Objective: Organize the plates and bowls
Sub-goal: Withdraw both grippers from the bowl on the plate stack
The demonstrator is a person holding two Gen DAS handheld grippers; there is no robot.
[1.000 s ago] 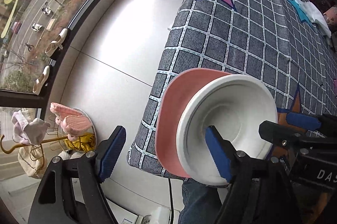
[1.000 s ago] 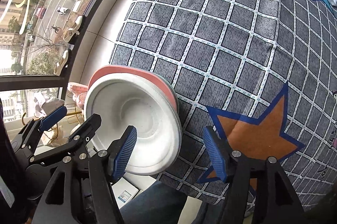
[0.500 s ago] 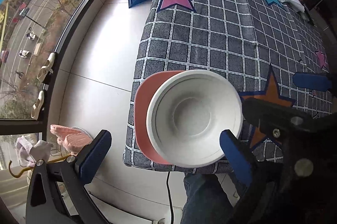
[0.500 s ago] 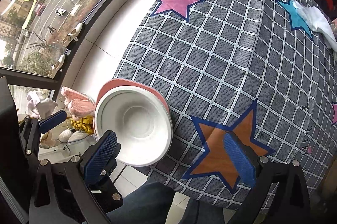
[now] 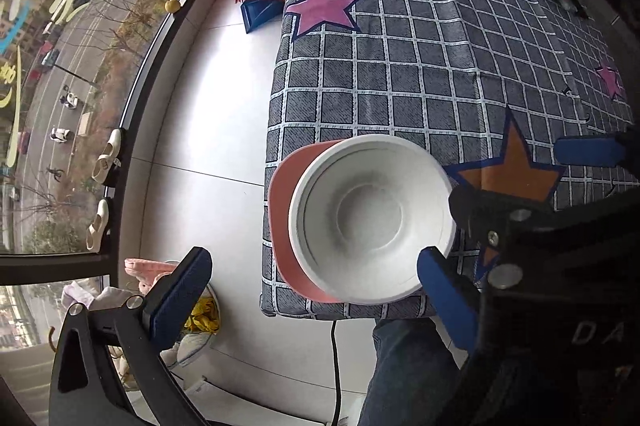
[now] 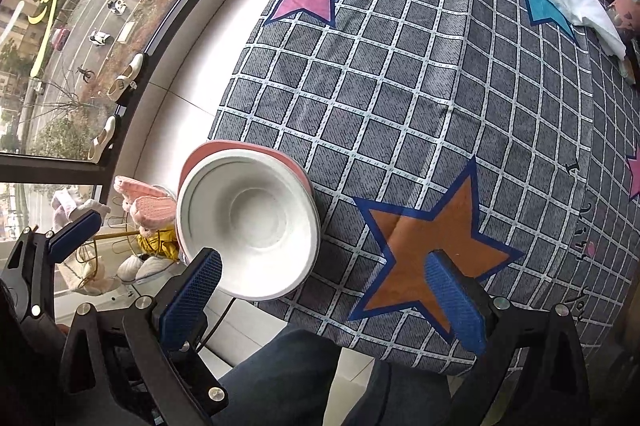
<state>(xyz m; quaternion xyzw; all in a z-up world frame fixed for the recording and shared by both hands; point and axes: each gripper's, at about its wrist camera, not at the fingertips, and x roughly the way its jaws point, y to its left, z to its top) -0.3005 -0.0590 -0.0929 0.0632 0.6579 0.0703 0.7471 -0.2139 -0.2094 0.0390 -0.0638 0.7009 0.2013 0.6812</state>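
I see the bench [image 6: 400,86], covered in a checked cloth, with the stack at its near left corner: a pink plate [image 5: 282,210] carrying a white bowl [image 5: 370,218], the plate's edge reaching the bench edge. Both sets of tongs point steeply down, jaws wide apart and empty. The left tongs [image 5: 312,302] straddle the stack from above; the right tongs [image 6: 324,300] sit over the orange star [image 6: 432,246], with the bowl just inside their left finger. I judge the left tongs nearer.
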